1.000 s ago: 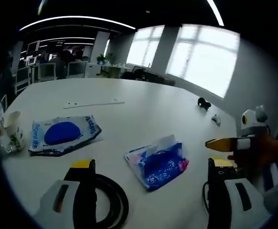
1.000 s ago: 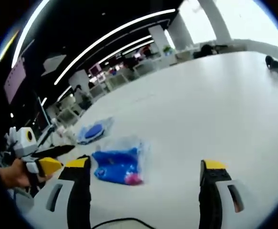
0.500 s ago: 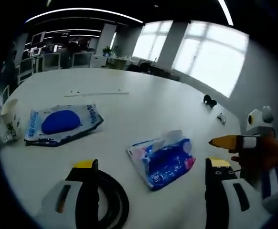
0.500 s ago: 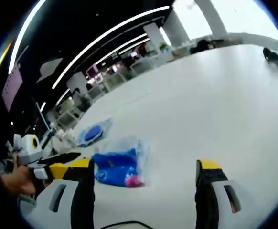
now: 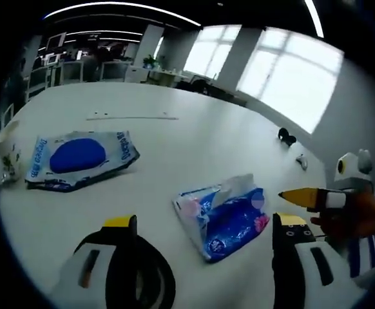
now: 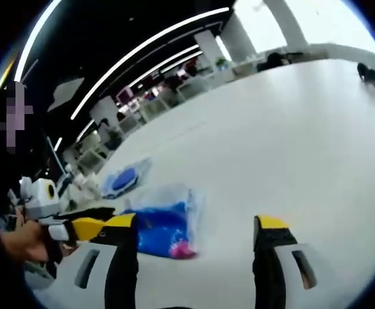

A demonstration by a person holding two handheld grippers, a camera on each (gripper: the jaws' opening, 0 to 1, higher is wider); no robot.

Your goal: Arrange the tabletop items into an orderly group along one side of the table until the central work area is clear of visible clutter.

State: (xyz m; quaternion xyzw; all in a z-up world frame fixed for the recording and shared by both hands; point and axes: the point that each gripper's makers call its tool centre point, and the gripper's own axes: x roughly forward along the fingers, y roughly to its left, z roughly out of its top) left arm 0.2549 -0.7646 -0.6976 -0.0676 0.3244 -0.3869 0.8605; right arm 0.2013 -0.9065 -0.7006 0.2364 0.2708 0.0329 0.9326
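A blue tissue pack (image 5: 229, 217) with a white tissue sticking out lies on the white table (image 5: 194, 138), just ahead of my left gripper (image 5: 203, 223), whose jaws stand open on either side of it. My right gripper (image 5: 301, 196) comes in from the right, held by a hand (image 5: 358, 215). In the right gripper view the same tissue pack (image 6: 165, 226) lies by the left jaw of my open right gripper (image 6: 198, 224), and my left gripper (image 6: 87, 227) points in from the left. A flat wet-wipes pack (image 5: 78, 158) lies further left.
A paper cup (image 5: 6, 158) stands at the table's left edge. A small black object (image 5: 284, 135) and a small white one (image 5: 301, 162) lie far off towards the windows. A wide bare stretch of table (image 6: 290, 141) reaches to the far side; office desks stand beyond.
Both grippers have moved a little closer to the tissue pack, which looks larger now. The right gripper's jaws stand slightly narrower. The packs themselves have not moved.
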